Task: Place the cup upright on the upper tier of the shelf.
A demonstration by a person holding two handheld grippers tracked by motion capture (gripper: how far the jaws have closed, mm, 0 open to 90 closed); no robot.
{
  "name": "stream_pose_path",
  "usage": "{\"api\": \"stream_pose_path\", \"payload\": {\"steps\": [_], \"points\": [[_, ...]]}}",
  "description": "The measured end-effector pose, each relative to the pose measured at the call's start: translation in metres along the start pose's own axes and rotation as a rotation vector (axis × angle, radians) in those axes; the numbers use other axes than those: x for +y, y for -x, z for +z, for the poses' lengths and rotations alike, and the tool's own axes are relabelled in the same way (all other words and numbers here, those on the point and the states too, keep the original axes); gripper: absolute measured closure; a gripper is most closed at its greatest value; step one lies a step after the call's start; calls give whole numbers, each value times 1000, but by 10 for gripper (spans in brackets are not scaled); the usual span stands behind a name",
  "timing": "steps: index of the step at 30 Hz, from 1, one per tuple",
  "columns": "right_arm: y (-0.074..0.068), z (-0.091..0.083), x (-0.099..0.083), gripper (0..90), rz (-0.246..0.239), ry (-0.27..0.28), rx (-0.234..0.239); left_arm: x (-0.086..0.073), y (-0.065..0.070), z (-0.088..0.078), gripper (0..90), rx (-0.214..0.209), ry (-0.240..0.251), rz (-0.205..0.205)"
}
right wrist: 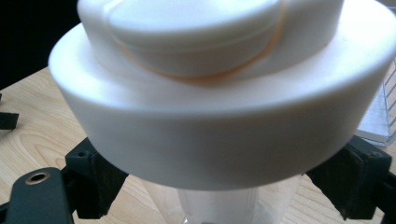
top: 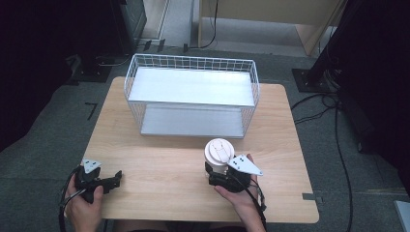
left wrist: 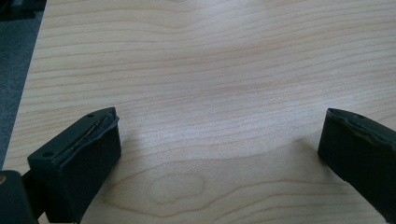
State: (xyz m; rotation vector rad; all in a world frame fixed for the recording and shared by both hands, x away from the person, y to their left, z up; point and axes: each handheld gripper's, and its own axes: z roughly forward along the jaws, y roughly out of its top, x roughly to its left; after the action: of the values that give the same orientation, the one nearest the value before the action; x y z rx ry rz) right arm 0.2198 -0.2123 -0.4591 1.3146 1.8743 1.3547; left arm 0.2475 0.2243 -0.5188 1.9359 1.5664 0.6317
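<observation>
A clear plastic cup with a wide white lid (top: pixel 219 151) stands upright on the wooden table (top: pixel 164 159), right of centre near the front. My right gripper (top: pixel 217 170) reaches it from the front, one jaw on each side of the clear body under the lid. In the right gripper view the lid (right wrist: pixel 210 107) looms very close, and the black pads (right wrist: pixel 100 184) sit against the sides of the clear body (right wrist: pixel 219 205). My left gripper (top: pixel 116 179) rests low at the front left, held by a hand. It is open (left wrist: pixel 219 149), with bare wood between its jaws.
A white wire basket rack (top: pixel 191 62) with two grey shelves stands at the back middle of the table. The floor around it is grey carpet with cables (top: pixel 338 145) on the right. Dark equipment stands at the far left and right.
</observation>
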Motion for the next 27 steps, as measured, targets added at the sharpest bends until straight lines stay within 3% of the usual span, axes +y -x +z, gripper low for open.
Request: {"api": "stream_pose_path", "payload": {"steps": [10,16,27], "points": [[-2,6,1,118,37,41,-5,0,0,0,0,0,0,0],[-6,6,2,142,-6,61,-27,0,0,0,0,0,0,0],[-14,1,14,152,-13,167,-45,0,0,0,0,0,0,0]]}}
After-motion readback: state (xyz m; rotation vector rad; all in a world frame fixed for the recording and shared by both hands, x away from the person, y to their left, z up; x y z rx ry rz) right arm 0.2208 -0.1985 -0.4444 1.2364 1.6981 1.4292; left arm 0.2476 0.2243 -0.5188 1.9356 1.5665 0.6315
